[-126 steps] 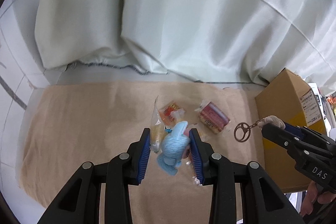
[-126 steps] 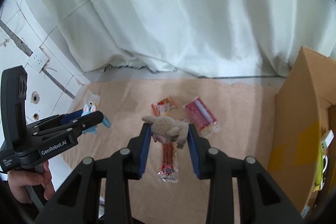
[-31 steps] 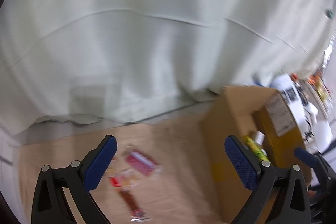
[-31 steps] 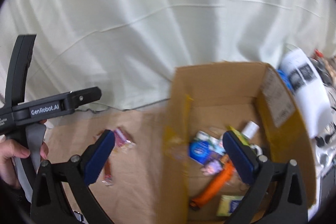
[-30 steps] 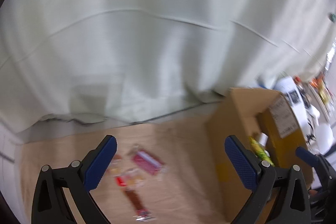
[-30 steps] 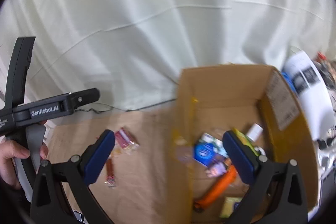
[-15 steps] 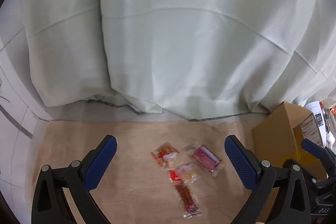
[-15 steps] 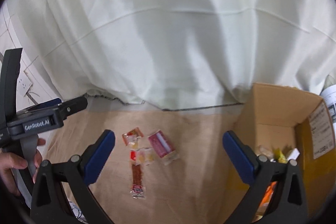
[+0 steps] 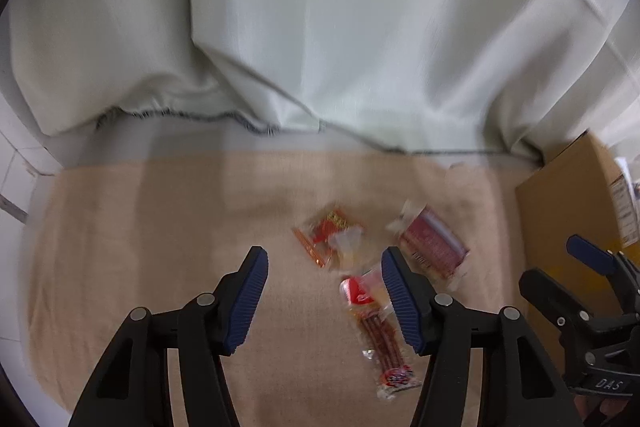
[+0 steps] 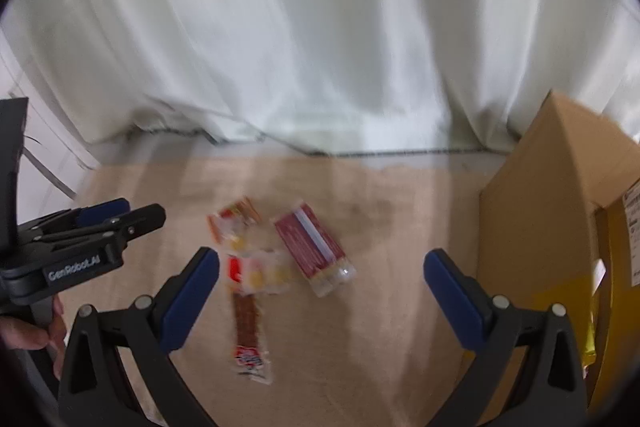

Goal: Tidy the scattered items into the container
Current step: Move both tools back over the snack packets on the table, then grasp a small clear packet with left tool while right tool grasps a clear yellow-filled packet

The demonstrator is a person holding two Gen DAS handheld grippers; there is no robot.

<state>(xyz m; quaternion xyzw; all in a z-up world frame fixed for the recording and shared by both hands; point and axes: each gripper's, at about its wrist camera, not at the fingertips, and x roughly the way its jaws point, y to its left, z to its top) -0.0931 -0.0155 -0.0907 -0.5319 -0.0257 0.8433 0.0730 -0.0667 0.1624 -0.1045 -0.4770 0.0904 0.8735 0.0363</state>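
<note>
Snacks lie scattered on the tan mat (image 9: 160,227): an orange packet (image 9: 326,241), a maroon packet (image 9: 434,247) at its 3 o'clock, and a long sausage stick (image 9: 378,331) at its 5 o'clock. The left claw (image 9: 322,301) has just been closing, still parted over bare mat and pinching nothing. The right claw (image 10: 320,303) stands spread wide above the packets. The cardboard box (image 10: 552,227) sits at 3 o'clock.

A home-like room: pale curtain (image 9: 360,27) at twelve o'clock, tan mat (image 9: 160,227), tiled wall (image 9: 16,163) at nine.
</note>
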